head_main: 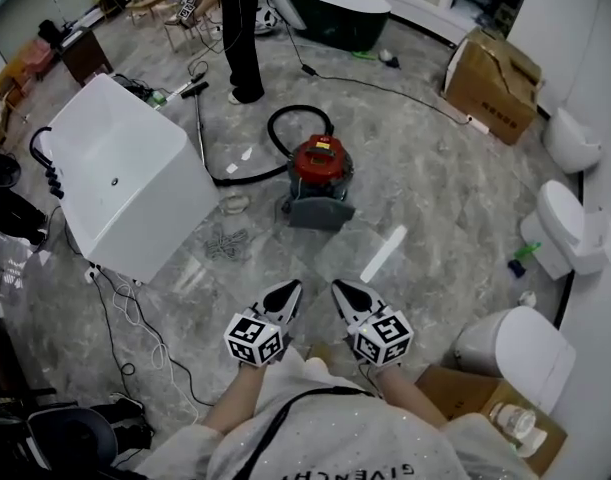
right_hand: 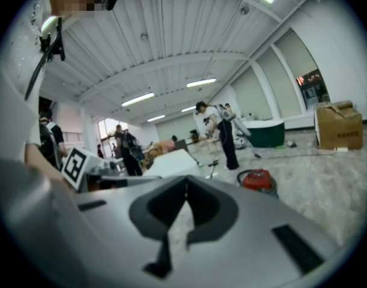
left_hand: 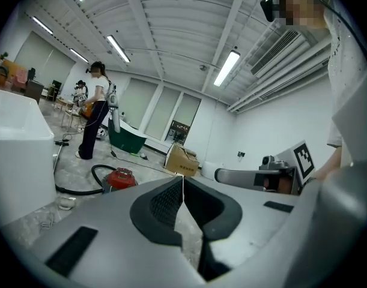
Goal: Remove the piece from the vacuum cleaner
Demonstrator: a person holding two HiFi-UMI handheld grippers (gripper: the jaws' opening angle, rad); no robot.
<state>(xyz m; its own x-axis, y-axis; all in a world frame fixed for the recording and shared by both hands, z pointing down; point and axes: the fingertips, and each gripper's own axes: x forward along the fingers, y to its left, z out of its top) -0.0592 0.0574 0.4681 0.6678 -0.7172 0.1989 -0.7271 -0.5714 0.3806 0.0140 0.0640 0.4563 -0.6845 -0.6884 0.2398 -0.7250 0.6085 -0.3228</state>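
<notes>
Vacuum cleaner: red, on the floor ahead of you, well apart from your grippers. Left gripper: jaws pressed together, empty. Right gripper: likewise. White tub: left of the vacuum cleaner.

Bright ceiling strips — fisheye-warped edges

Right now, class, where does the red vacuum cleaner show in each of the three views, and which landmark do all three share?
Head view: the vacuum cleaner sits at centre, slightly above the middle.
Left gripper view: the vacuum cleaner is low, left of centre.
Right gripper view: the vacuum cleaner is low, right of centre.
Shared landmark: the cardboard box, to the cleaner's right in every view.
</notes>
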